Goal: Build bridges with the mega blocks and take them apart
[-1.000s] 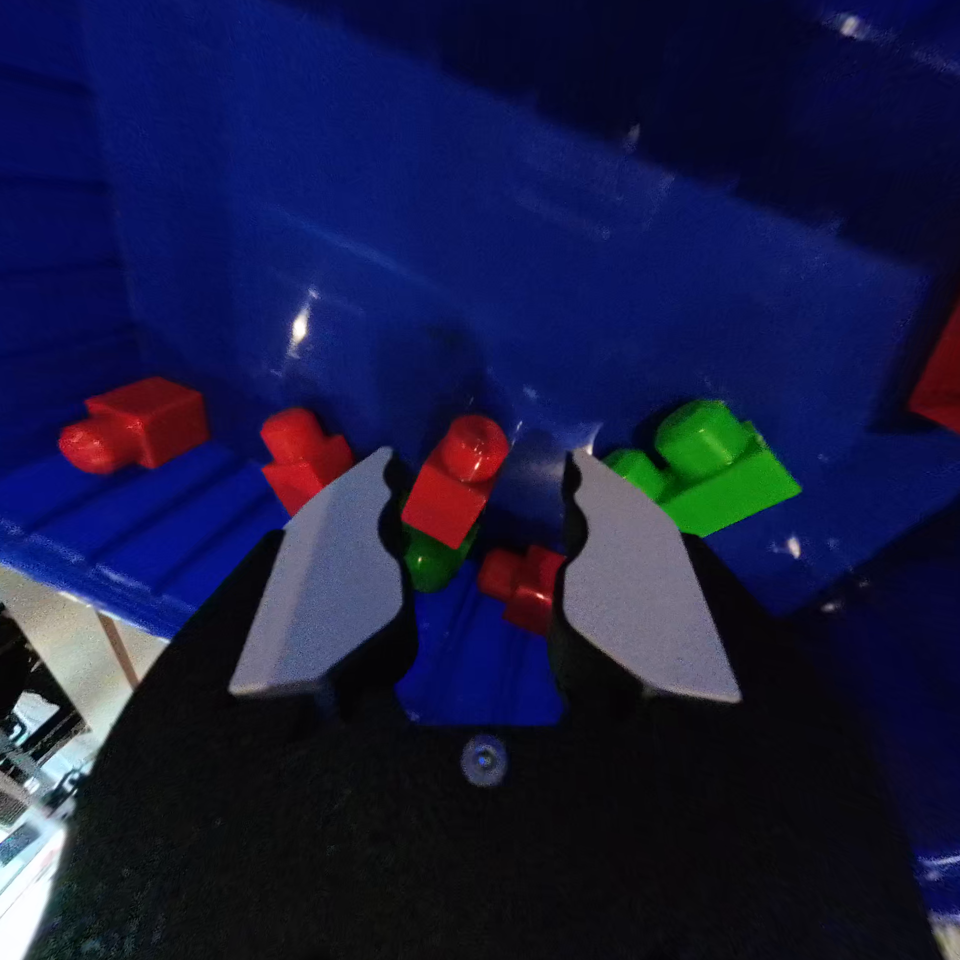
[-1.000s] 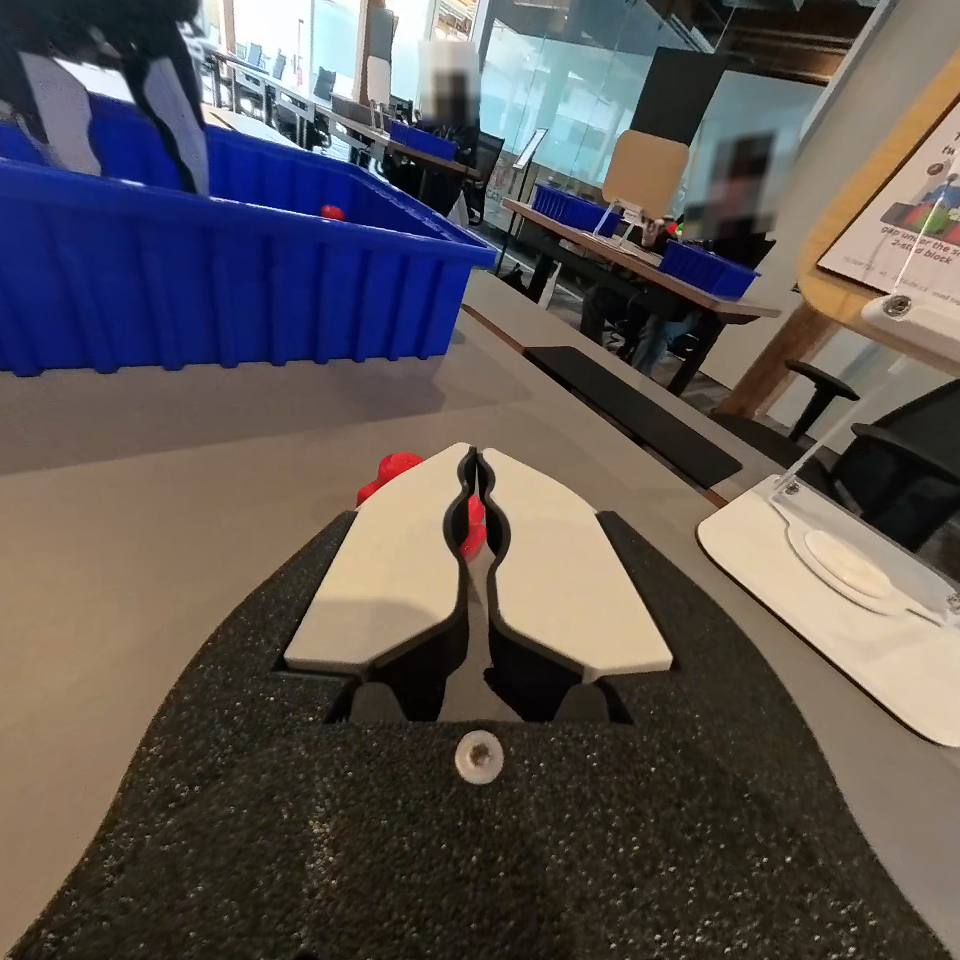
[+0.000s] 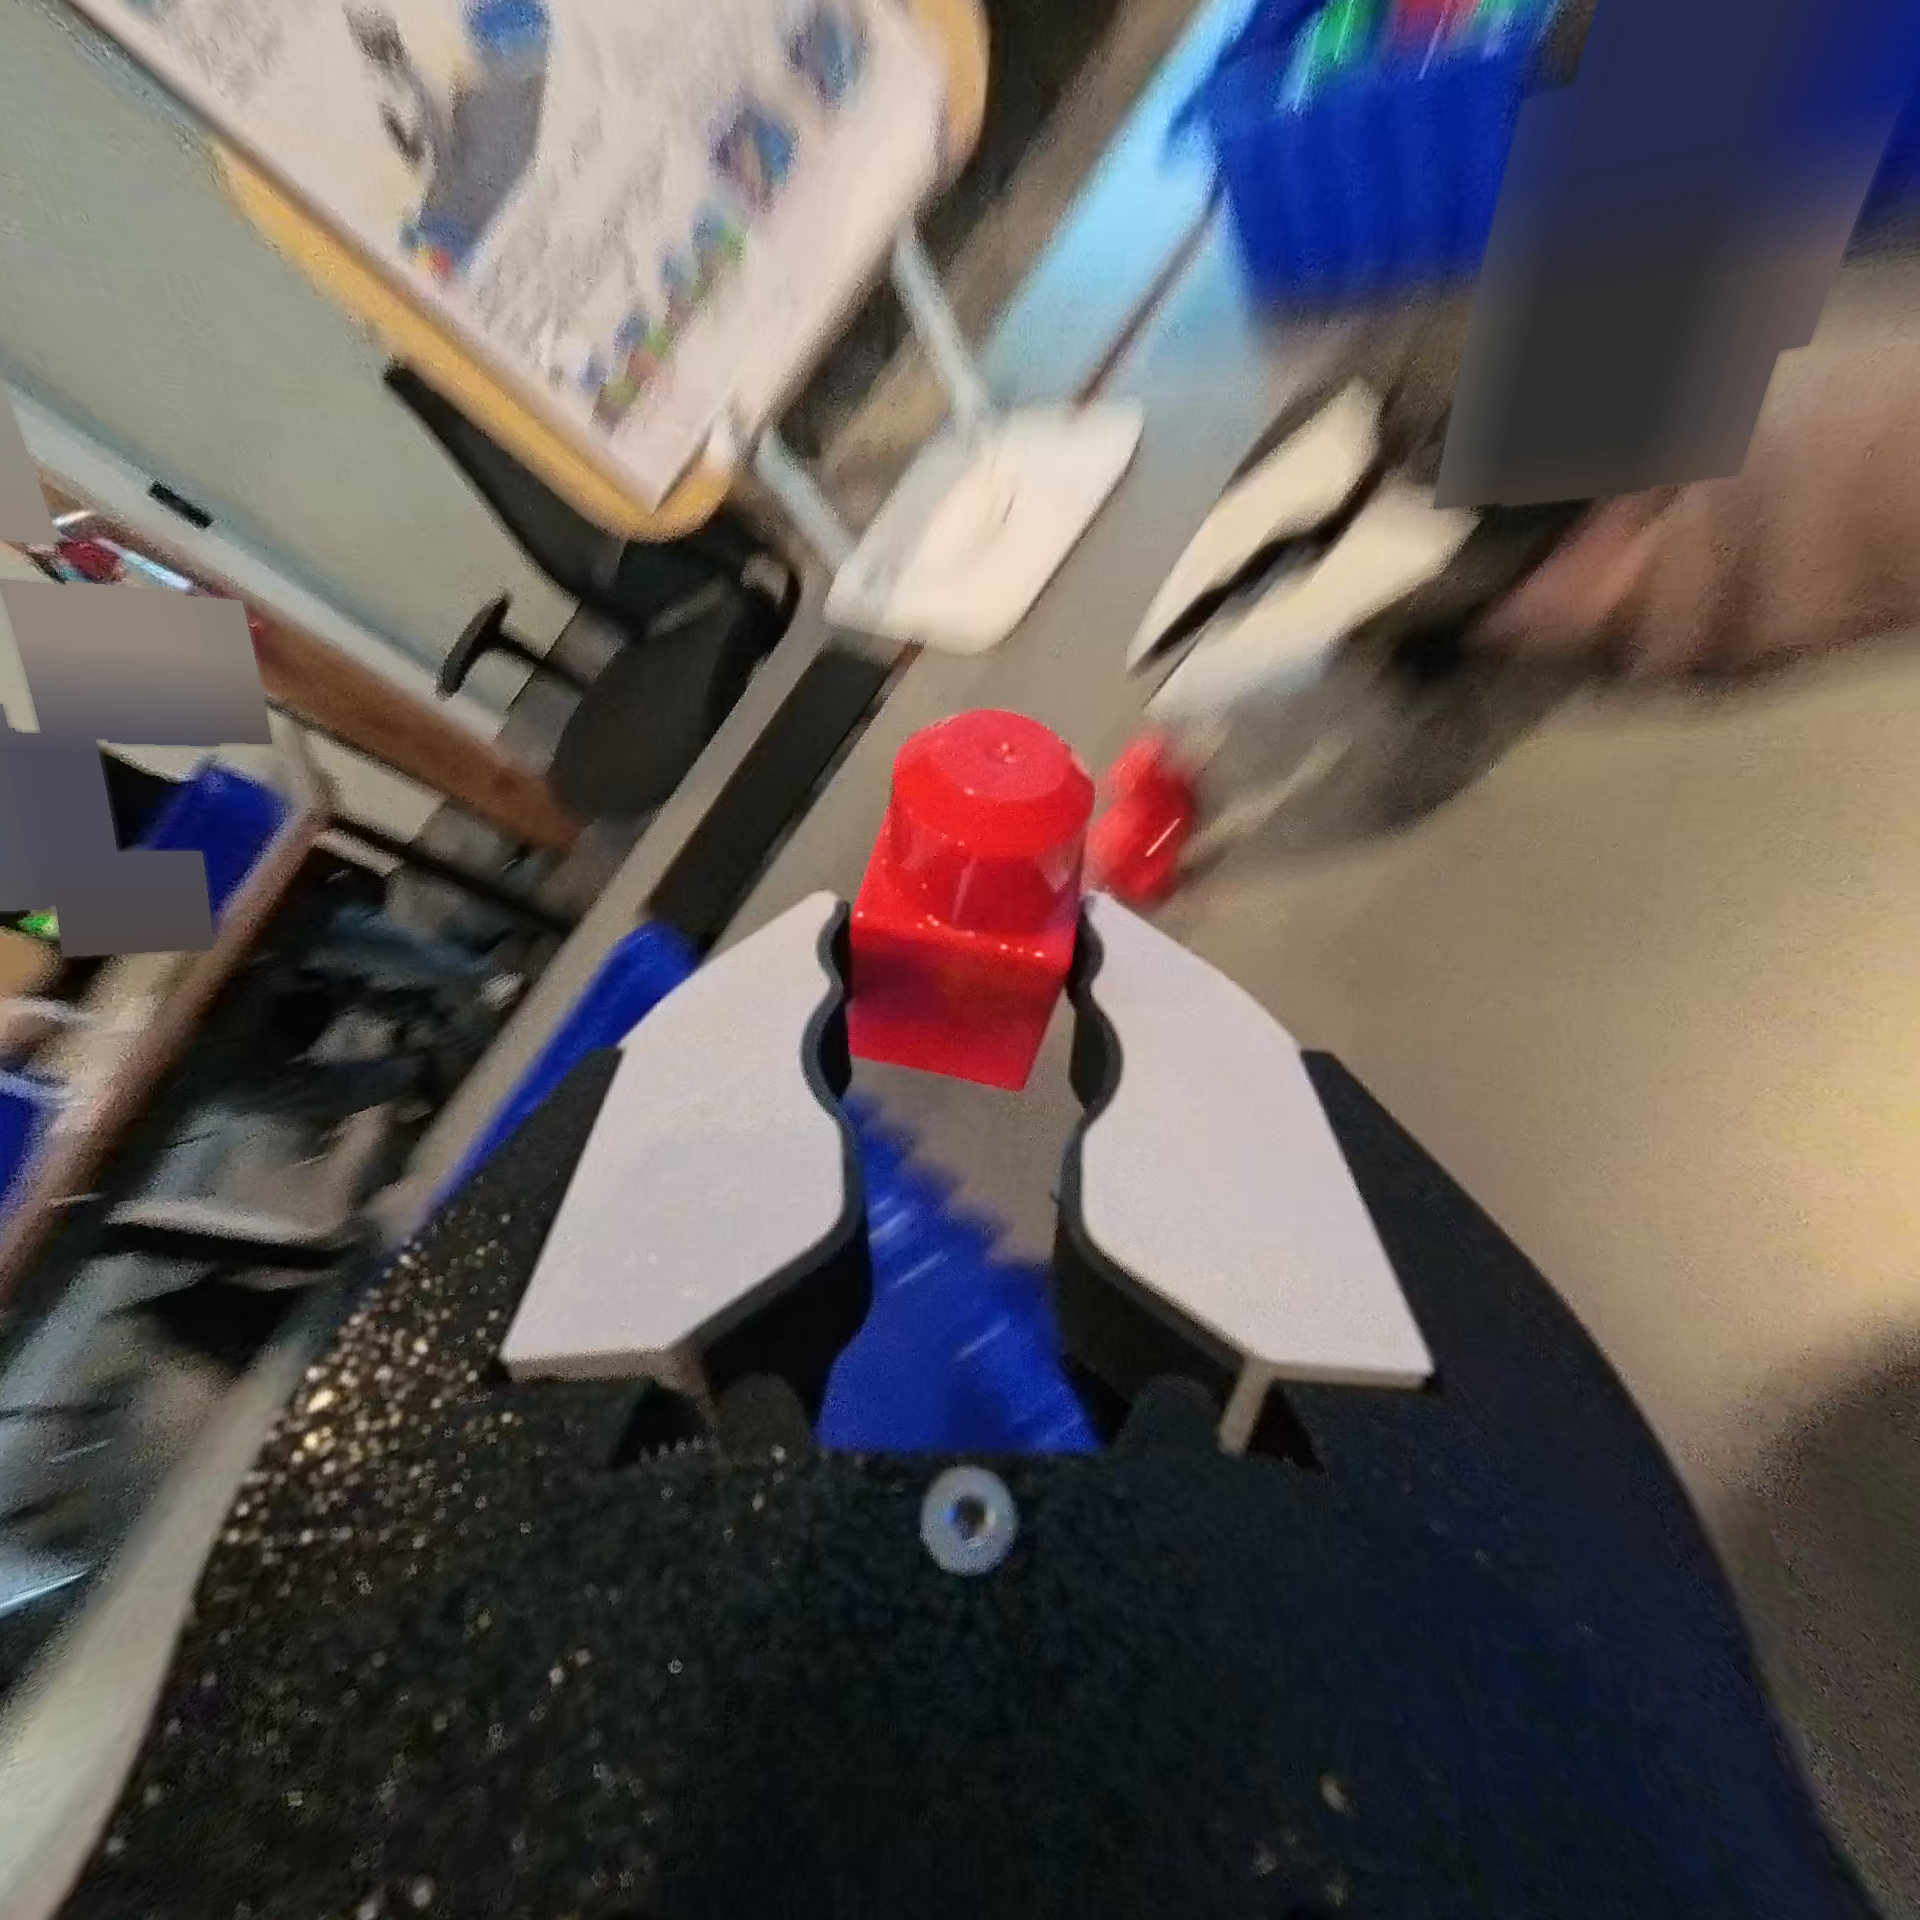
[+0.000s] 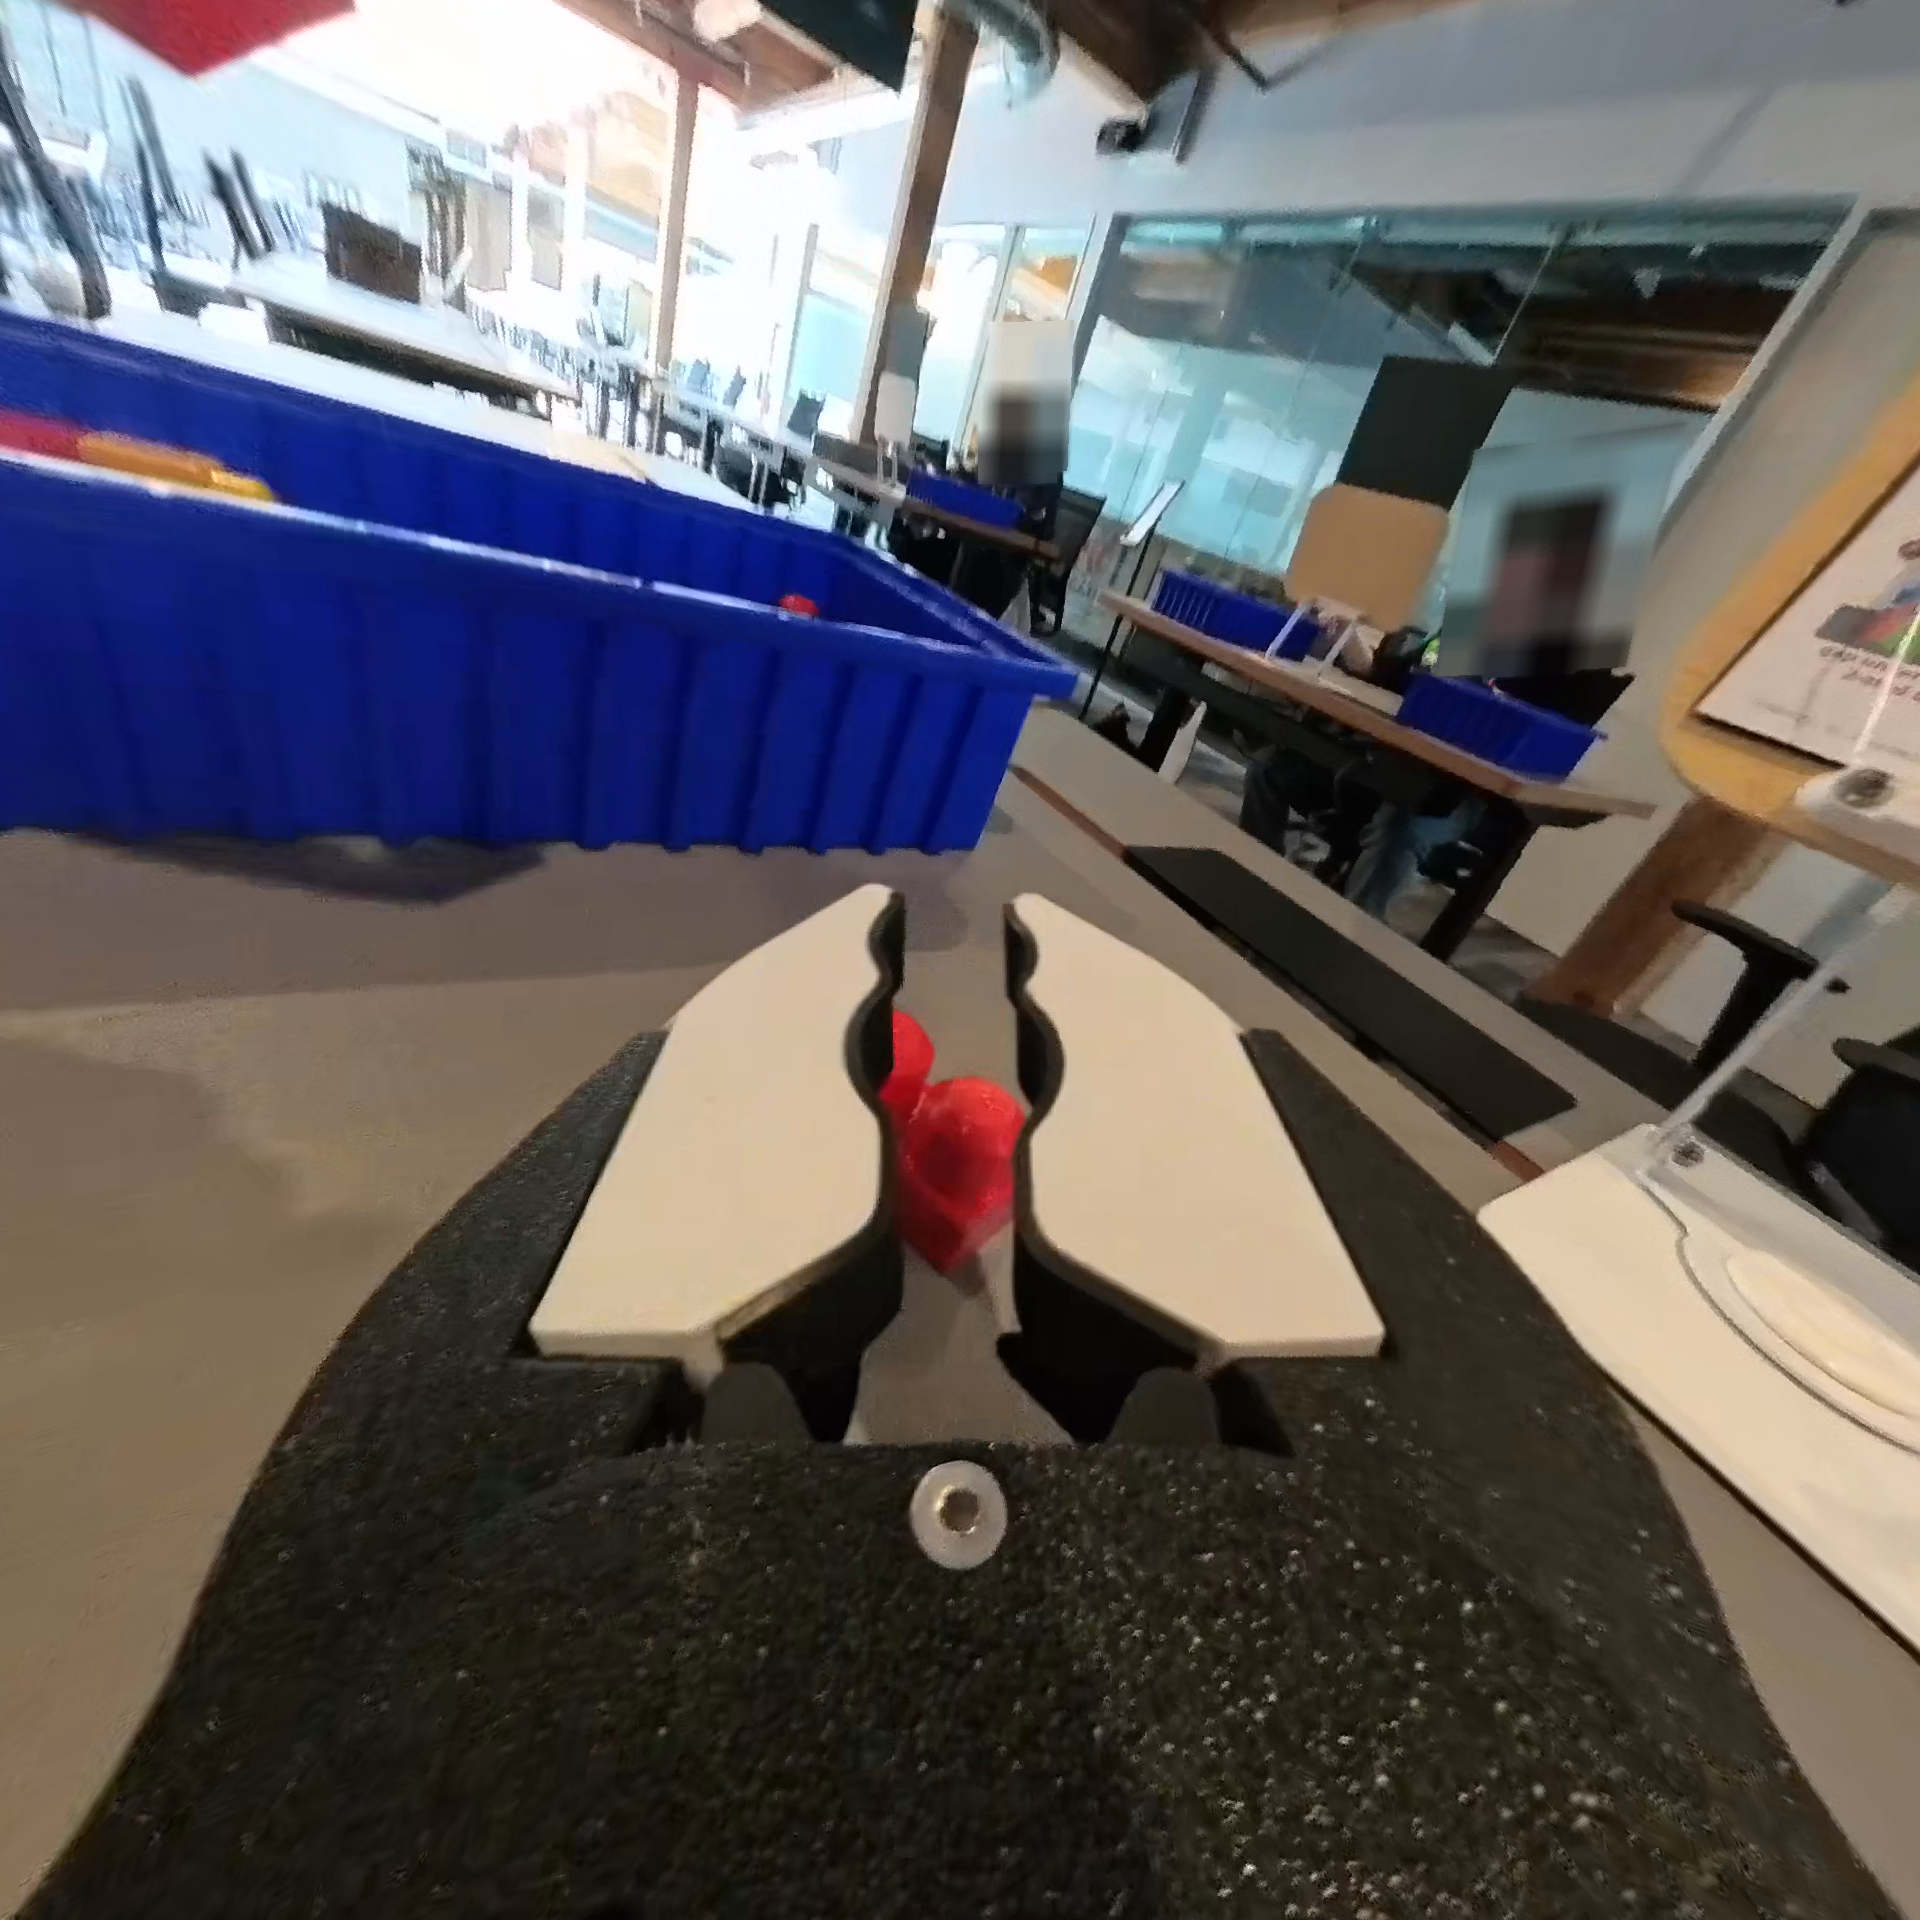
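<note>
Grey table (image 4: 312, 1039), office behind, poster text blurred; my left claw (image 3: 961, 935) clamps a red block (image 3: 961, 935); right claw (image 4: 954, 914) apart, red blocks (image 4: 951, 1164) between.

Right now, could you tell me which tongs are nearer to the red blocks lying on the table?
Right. The right tongs are open and straddle the red blocks on the table. The left tongs sit farther back, shut on their own red block.
</note>
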Available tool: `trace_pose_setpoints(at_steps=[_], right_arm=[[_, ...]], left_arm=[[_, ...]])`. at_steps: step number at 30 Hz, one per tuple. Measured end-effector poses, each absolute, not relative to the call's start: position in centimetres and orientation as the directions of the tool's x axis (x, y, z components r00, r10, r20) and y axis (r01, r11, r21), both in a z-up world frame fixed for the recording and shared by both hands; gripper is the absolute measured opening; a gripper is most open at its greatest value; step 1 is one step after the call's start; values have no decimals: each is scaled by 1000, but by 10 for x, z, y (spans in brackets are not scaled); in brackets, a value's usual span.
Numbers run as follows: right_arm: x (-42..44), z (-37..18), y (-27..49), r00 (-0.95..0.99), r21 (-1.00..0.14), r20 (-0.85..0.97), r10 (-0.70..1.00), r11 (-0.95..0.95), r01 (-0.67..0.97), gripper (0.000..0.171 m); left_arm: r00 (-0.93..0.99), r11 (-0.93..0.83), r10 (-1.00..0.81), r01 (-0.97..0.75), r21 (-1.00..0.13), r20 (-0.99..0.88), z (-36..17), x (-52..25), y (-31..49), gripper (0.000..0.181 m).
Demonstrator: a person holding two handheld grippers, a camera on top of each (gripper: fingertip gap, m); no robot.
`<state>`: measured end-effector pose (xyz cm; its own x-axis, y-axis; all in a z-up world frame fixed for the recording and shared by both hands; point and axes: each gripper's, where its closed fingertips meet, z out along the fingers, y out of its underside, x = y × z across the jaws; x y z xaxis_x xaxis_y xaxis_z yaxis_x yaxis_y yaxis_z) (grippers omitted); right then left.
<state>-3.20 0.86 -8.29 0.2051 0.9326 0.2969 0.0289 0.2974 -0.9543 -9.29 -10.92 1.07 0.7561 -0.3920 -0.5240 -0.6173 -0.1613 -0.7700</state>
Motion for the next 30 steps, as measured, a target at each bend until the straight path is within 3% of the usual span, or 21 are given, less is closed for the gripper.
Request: trace_pose_setpoints(at_steps=[4, 7, 14, 17, 21, 26, 30], right_arm=[[-11, -70, 15, 226, -975, 174, 958, 200, -96, 44], [13, -66, 28, 291, -975, 123, 949, 170, -142, 62], [51, -67, 11, 234, -966, 233, 944, 253, -58, 76], [55, -64, 4, 185, -962, 262, 947, 271, -26, 77], [50, -85, -7, 41, -972, 208, 977, 202, 124, 77], [37, -114, -40, -155, -951, 159, 975, 194, 240, 76], [23, -136, -95, -350, -901, 81, 933, 219, 375, 77]], left_arm=[[856, -27, -370, -398, -917, -361, 3, -29, -104, 39], [889, -28, -411, -236, -971, -204, -16, -2, -92, 39], [847, -32, -518, -159, -987, -120, -67, 15, -58, 41], [807, 17, -572, -169, -986, -148, -74, 22, -53, 36], [806, 23, -537, -280, -960, -248, -88, 13, -44, 0], [853, 113, -403, -313, -943, -332, -75, -7, -46, 30], [899, 109, -206, -371, -922, -386, -79, -33, -43, 33]])
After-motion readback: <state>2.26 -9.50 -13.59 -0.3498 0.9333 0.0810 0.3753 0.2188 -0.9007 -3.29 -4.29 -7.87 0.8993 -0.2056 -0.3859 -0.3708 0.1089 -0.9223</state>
